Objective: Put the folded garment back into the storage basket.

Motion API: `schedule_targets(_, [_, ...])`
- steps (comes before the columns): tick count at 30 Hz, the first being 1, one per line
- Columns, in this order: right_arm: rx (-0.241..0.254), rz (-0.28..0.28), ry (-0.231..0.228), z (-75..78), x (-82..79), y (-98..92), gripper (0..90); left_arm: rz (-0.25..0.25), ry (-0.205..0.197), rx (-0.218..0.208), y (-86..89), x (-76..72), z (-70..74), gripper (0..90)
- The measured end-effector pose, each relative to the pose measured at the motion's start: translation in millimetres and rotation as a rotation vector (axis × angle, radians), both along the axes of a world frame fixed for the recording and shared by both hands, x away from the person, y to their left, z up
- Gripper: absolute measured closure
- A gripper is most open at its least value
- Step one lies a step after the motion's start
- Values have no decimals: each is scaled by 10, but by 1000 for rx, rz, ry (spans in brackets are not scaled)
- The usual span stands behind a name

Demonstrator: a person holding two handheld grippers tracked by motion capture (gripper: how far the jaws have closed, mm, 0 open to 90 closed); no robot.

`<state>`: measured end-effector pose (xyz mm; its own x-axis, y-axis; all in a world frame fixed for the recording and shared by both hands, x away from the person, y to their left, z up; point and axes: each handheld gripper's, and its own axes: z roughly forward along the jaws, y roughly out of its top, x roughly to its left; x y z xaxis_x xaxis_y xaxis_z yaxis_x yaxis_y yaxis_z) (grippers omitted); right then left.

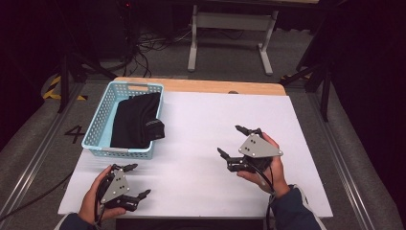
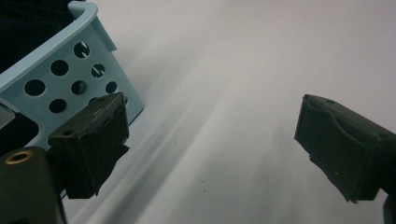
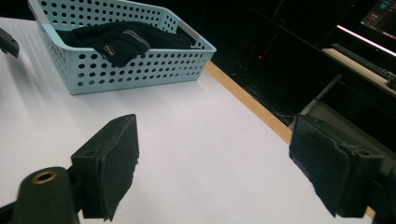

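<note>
The dark cloth [image 1: 136, 120] lies folded in the blue basket [image 1: 103, 110] at the far left of the table [image 1: 210, 115]. Its long side runs away from me, along the basket. My left hand-held gripper [image 1: 134, 181] sits just in front of the basket, so it is the nearer one, and the cloth is straight ahead of it. Its jaws are wide apart and hold nothing. My right hand-held gripper [image 1: 233, 140] is well apart, out on the white table, jaws wide and empty too. I cannot read any label on the cloth.
</note>
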<state>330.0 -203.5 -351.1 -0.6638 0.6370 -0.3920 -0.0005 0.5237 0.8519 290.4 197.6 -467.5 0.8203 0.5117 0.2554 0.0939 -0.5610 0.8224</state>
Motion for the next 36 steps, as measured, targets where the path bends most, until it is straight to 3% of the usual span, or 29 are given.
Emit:
schedule_targets(25, [-29,-26,23,-132,-91,-219,167,5,8,-2,2,15,-5,103])
schedule_targets(29, [-53,-39,7,-167,-123,-259,168,2,11,-6,2,17,-3,104])
schedule_targets(36, [-30,-62,12,-218,-140,-367,168,2,8,-6,8,23,2,104])
